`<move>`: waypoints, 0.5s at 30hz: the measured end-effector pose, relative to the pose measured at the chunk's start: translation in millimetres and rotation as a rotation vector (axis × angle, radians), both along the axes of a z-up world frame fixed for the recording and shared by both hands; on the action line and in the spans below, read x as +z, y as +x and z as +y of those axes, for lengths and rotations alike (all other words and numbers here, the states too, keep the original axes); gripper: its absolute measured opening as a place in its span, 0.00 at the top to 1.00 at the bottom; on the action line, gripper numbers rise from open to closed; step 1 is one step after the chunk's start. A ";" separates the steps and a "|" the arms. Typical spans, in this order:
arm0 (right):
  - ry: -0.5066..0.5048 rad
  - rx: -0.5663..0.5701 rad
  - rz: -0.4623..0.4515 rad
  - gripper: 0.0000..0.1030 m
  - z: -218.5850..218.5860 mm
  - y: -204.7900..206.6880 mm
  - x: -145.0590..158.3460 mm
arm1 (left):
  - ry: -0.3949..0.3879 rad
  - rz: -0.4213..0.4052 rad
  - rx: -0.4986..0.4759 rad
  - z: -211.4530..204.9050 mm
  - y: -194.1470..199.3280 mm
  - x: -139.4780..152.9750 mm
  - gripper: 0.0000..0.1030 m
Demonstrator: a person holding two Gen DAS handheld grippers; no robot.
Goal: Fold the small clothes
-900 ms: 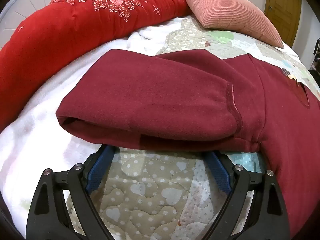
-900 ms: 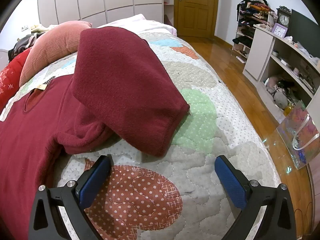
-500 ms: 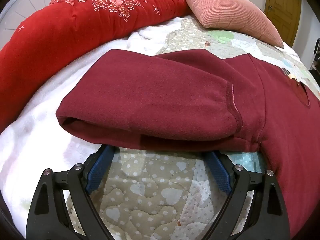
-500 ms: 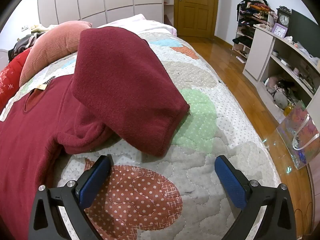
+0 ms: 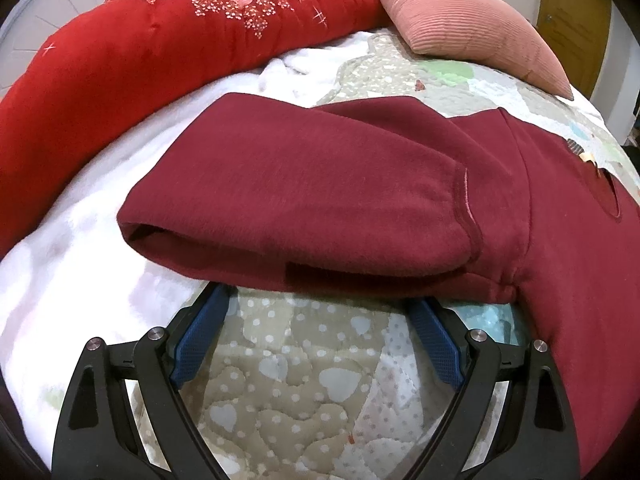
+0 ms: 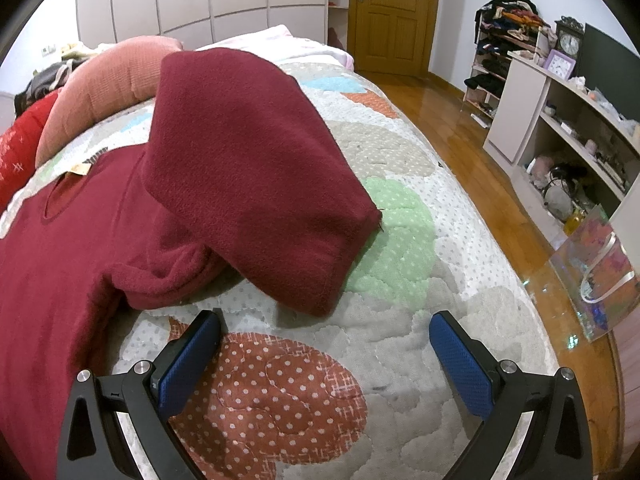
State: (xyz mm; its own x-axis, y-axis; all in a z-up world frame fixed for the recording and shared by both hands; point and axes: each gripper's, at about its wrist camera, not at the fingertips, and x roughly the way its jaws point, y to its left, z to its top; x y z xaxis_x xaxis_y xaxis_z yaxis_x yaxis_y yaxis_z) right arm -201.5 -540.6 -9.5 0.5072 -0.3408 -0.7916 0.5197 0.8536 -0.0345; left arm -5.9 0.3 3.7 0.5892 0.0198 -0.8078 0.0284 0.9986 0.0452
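Observation:
A dark red fleece sweater [image 5: 560, 240] lies flat on the quilted bed, neck opening away from me. In the left wrist view its left sleeve [image 5: 300, 188] lies across the bed just beyond my left gripper [image 5: 320, 300], which is open and empty with its blue pads at the sleeve's lower edge. In the right wrist view the sweater body [image 6: 60, 260] is at the left and the right sleeve [image 6: 256, 168] runs toward the cuff. My right gripper [image 6: 324, 320] is open and empty just short of the cuff.
A red floral quilt [image 5: 140, 48] and a pink ribbed cushion [image 5: 472, 28] lie at the head of the bed. The bed's right edge drops to a wooden floor [image 6: 480, 152]. A shiny gift bag [image 6: 596, 272] and open shelves [image 6: 568, 128] stand on the right.

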 end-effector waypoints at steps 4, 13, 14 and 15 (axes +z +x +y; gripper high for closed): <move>0.003 -0.009 0.015 0.00 8.4 -1.0 5.8 | -0.007 0.000 0.001 -1.7 -11.5 8.2 0.12; 0.109 0.007 -0.052 0.00 60.1 -32.0 52.1 | 0.009 -0.085 -0.049 -15.3 -53.1 43.0 0.12; 0.120 0.029 -0.068 0.00 70.8 -34.2 58.5 | -0.003 -0.089 -0.056 -16.9 -58.3 46.7 0.12; 0.129 0.048 -0.072 0.00 78.2 -34.1 62.1 | -0.014 -0.092 -0.065 -18.9 -62.7 50.1 0.12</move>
State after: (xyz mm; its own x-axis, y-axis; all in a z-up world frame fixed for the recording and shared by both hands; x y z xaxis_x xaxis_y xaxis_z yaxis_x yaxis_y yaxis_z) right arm -235.6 -462.4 52.6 0.5778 -0.2130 -0.7879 0.4755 0.8724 0.1129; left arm -68.6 -18.6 53.8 0.6603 -0.0316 -0.7503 0.0898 0.9953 0.0372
